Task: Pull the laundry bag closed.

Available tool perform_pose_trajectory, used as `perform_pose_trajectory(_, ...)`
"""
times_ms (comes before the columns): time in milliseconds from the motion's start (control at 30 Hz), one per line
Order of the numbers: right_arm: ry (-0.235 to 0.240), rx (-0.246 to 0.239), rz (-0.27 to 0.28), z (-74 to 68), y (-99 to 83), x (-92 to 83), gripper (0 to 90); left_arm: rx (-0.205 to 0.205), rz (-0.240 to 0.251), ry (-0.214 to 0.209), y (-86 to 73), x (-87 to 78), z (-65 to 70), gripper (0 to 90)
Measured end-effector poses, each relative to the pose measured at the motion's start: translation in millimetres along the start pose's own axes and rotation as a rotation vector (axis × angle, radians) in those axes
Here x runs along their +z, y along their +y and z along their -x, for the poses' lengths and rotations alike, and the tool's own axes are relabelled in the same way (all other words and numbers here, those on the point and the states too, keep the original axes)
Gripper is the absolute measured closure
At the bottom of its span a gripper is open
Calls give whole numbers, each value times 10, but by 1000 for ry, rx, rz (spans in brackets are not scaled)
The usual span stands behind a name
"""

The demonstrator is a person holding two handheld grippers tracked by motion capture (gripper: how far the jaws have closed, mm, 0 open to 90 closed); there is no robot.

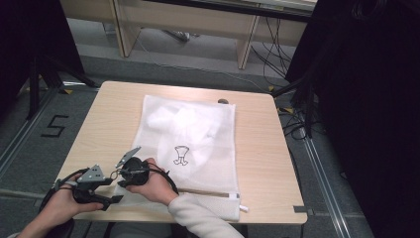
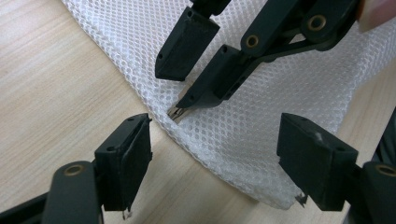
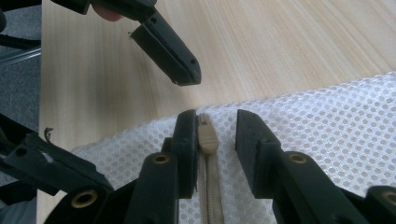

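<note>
A white mesh laundry bag (image 1: 198, 129) lies flat on the wooden table (image 1: 262, 163), with a white garment inside that carries a small black drawing (image 1: 181, 155). My right gripper (image 1: 123, 179) is at the bag's near left corner. In the right gripper view its jaws (image 3: 215, 121) stand on either side of the beige zipper pull (image 3: 207, 137); the pull touches one jaw and a gap shows at the other. My left gripper (image 1: 113, 191) hovers open just left of that corner, its jaws (image 2: 215, 140) facing the right gripper (image 2: 173, 88) over the mesh (image 2: 280, 93).
The bag's zipper (image 1: 208, 192) runs along the near edge of the table. A small dark object (image 1: 223, 101) sits at the far edge. Black stands (image 1: 39, 74), cables (image 1: 277, 54) and desk legs (image 1: 124, 34) surround the table.
</note>
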State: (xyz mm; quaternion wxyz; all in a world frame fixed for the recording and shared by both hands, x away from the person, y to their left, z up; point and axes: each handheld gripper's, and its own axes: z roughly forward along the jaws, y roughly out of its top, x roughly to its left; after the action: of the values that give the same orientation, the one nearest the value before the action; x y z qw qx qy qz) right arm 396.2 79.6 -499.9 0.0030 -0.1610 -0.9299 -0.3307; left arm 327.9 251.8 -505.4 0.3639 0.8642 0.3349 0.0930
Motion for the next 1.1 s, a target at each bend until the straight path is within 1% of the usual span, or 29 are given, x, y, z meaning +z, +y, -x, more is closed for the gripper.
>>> perform_pose_trajectory(33,-1,18,-13,-12,-2,2,697,-1,-1,1,0,-1,0,256)
perform_pose_trajectory(67,-2,-6,-4,4,2,11,697,-1,-1,0,0,0,-2,256)
perform_pose_trajectory(167,3,9,4,-1,3,34,701,-3,-2,1,0,0,-2,255)
perform_pose_trajectory(200,-4,-7,-5,9,7,30,707,-10,3,2,-2,5,1,255)
perform_pose_trajectory(233,-5,11,-14,-7,7,28,715,-10,1,3,-2,4,0,255)
perform_pose_trajectory(267,5,19,-9,-19,7,37,724,-11,-6,8,0,-3,5,255)
perform_pose_trajectory(300,-3,-6,-9,-13,11,37,736,-13,1,6,-2,3,5,255)
perform_pose_trajectory(333,-4,-22,-3,-11,15,37,763,-5,-6,9,-2,2,-7,255)
perform_pose_trajectory(367,-1,-13,-8,-27,16,30,775,-9,-4,4,-3,4,-5,255)
perform_pose_trajectory(400,-5,-26,-8,-31,19,27,797,-9,-7,0,-4,1,-6,255)
perform_pose_trajectory(433,3,-6,-16,-59,22,18,814,-14,-7,0,-5,3,-6,255)
perform_pose_trajectory(467,3,-6,-16,-59,22,18,814,-15,-7,0,-6,4,-6,255)
perform_pose_trajectory(500,3,-26,-10,-50,26,18,816,-39,-6,-3,-11,10,4,255)
perform_pose_trajectory(533,1,-29,-10,-54,28,14,817,-36,-9,3,-12,12,-2,256)
perform_pose_trajectory(567,9,-6,-9,-73,24,13,819,-38,-10,4,-13,14,-1,257)
perform_pose_trajectory(600,-2,-43,-14,-51,31,-4,819,-40,-10,3,-13,16,-2,258)
perform_pose_trajectory(633,6,-31,-12,-62,32,-14,820,-45,-9,0,-14,18,0,260)
perform_pose_trajectory(700,4,-29,-6,-68,38,-49,820,-45,-11,0,-12,20,0,263)
perform_pose_trajectory(733,2,-30,-3,-68,43,-71,820,-26,-19,-5,-8,16,-11,265)
perform_pose_trajectory(767,6,-37,-1,-67,51,-98,820,-54,-19,-5,-13,28,0,270)
perform_pose_trajectory(800,7,-28,2,-78,55,-121,820,-47,-23,-12,-8,27,-4,278)
perform_pose_trajectory(867,1,-37,2,-79,67,-170,820,-59,-26,-19,-4,49,-14,314)
perform_pose_trajectory(900,4,-37,4,-83,73,-191,820,-55,-34,-25,0,55,-20,324)
perform_pose_trajectory(933,4,-30,8,-90,74,-202,820,-62,-41,-35,5,62,-27,338)
perform_pose_trajectory(967,1,-53,13,-84,82,-217,820,-82,-30,-37,10,81,-22,354)
perform_pose_trajectory(1000,-7,-60,14,-84,84,-227,820,-129,-7,-29,13,94,5,370)
perform_pose_trajectory(1033,-5,-39,11,-96,83,-234,820,-98,-18,-44,20,95,-17,385)
perform_pose_trajectory(1067,-4,-28,15,-107,83,-241,821,-97,-25,-51,26,99,-21,398)
perform_pose_trajectory(1100,-7,-38,9,-102,90,-256,820,-116,-12,-53,32,106,-7,412)
